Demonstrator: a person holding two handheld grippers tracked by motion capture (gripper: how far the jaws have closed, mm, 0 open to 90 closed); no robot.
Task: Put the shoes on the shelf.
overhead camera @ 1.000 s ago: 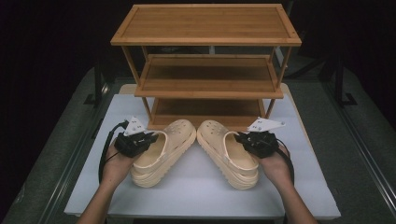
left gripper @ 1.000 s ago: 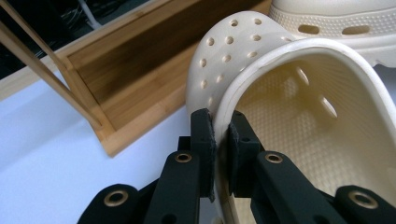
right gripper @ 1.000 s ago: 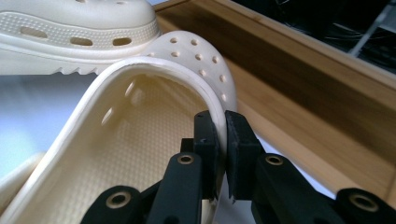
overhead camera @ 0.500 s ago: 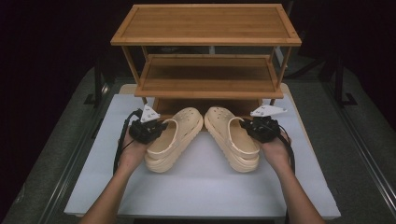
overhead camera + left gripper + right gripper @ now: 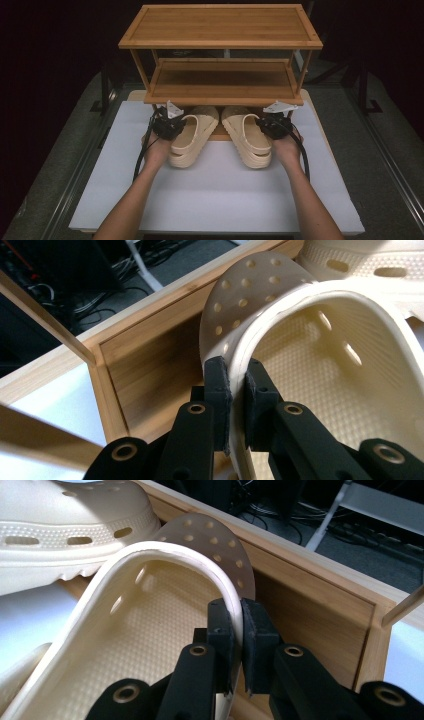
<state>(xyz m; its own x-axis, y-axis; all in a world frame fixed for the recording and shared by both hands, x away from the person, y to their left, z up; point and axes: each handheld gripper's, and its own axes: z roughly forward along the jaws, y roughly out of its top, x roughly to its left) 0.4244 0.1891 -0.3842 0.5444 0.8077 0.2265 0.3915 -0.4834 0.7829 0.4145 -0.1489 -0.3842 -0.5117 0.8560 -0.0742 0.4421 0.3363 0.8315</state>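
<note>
Two cream clogs side by side on white table (image 5: pixel 225 200), toes under bamboo shoe rack (image 5: pixel 220 45), at bottom shelf. Left gripper (image 5: pixel 167 126) pinches upper's edge of left clog (image 5: pixel 192 140); right gripper (image 5: pixel 274 125) clamps right clog (image 5: pixel 248 137) likewise.

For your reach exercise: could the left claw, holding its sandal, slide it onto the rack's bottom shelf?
Probably yes: the left claw grips the left sandal, toe already under the middle shelf, with nothing ahead.
</note>
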